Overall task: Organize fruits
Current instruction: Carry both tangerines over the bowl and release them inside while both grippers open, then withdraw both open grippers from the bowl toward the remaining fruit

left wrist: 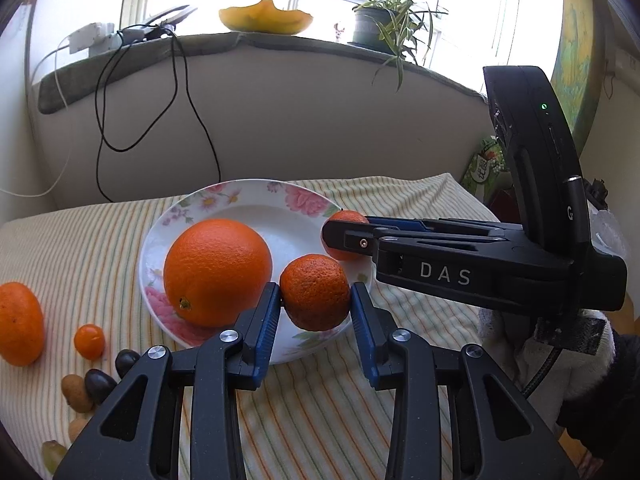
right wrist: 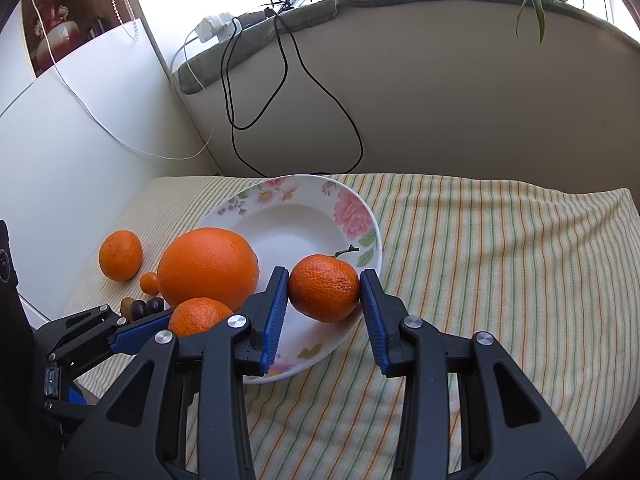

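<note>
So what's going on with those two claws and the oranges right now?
Left gripper shut on a mandarin over the plate. Right gripper shut on a stemmed mandarin, same plate. Big orange close beside left jaws.

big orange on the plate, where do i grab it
Take the big orange across its widest middle, coming from above with jaws spread wide. It is round, sits on the plate, and a mandarin crowds its right side.

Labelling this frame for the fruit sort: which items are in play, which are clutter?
In play: plate, big orange, mandarin in left claw, mandarin in right claw, loose mandarin, kumquat.
Clutter: cables, potted plant, striped cloth.
</note>
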`<state>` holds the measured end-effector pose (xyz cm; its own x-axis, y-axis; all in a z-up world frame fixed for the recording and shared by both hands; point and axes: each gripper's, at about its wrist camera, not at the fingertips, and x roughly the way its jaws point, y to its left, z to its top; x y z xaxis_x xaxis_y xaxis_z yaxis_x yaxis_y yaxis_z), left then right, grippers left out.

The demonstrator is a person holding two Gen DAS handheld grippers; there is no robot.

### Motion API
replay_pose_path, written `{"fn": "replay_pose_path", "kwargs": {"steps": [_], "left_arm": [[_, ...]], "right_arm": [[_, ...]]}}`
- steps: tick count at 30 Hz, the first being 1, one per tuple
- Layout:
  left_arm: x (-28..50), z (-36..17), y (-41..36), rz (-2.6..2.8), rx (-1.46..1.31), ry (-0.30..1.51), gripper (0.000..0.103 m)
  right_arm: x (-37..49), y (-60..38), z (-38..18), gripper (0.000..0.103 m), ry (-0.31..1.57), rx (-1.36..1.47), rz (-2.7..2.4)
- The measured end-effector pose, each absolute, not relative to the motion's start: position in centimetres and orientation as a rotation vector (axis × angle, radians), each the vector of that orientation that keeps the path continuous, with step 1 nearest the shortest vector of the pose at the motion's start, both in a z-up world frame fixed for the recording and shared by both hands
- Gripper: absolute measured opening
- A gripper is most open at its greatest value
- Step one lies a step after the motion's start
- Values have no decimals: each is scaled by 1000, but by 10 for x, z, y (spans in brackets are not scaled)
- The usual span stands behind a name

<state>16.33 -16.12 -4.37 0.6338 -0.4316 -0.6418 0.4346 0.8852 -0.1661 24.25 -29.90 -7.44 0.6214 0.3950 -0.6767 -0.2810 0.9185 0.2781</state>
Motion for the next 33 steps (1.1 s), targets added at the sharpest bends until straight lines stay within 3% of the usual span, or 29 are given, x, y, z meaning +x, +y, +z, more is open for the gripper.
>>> {"fn": "replay_pose_path", "kwargs": {"steps": [10,15,18,20,22,33], "left_arm": [[168,-46,-160,-464,16,730,35],[167,-42,-158,-456,8,713,51],[166,-40,-155,-452,8,708,52],[165,-40,-154,-449,2,706,52],[164,-40,-152,-450,-1,705,52],[153,-36,-143,-440,-19,691,52]], "right_arm": [[247,-295,-73,39,806,139,403],[245,-293,-68,39,787,126,402],[245,-293,-67,39,788,119,394],[244,-293,-67,45,785,113,382],[242,-294,-64,66,765,113,374],[223,-285,-38,74,690,49,336]]}}
